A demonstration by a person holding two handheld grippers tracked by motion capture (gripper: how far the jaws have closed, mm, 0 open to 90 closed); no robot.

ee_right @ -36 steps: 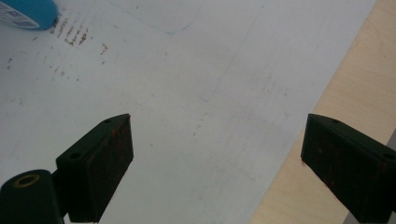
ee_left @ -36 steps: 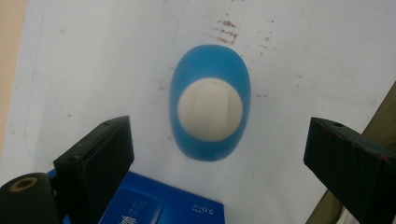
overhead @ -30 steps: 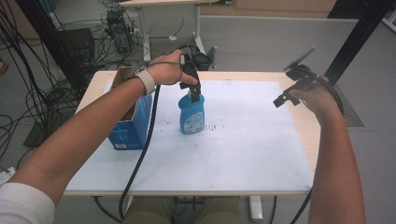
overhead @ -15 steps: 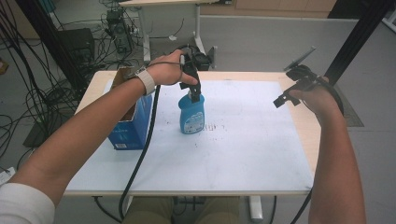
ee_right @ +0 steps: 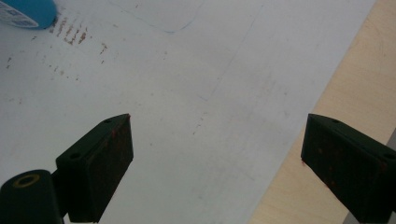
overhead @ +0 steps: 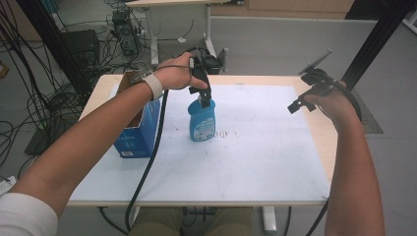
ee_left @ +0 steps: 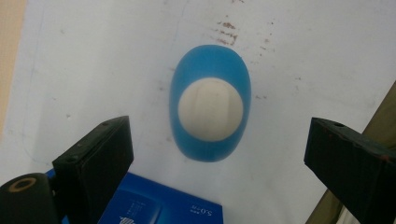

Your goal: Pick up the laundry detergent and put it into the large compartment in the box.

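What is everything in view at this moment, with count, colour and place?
bottle: one, blue with a white cap, upright on the white sheet, left of centre, directly under the left hand-held gripper
box: one, blue with a brown cardboard top, on the table's left part beside the bottle
white sheet: one, white with small brown marks, covering most of the tabletop
table: one, light wood, its edge bare around the sheet
left hand-held gripper: one, black, jaws open, above the bottle's cap
right hand-held gripper: one, black, jaws open, over the sheet's right edge, nothing between the jaws
forearms: two, bare, entering from the bottom; the left wears a white wristband
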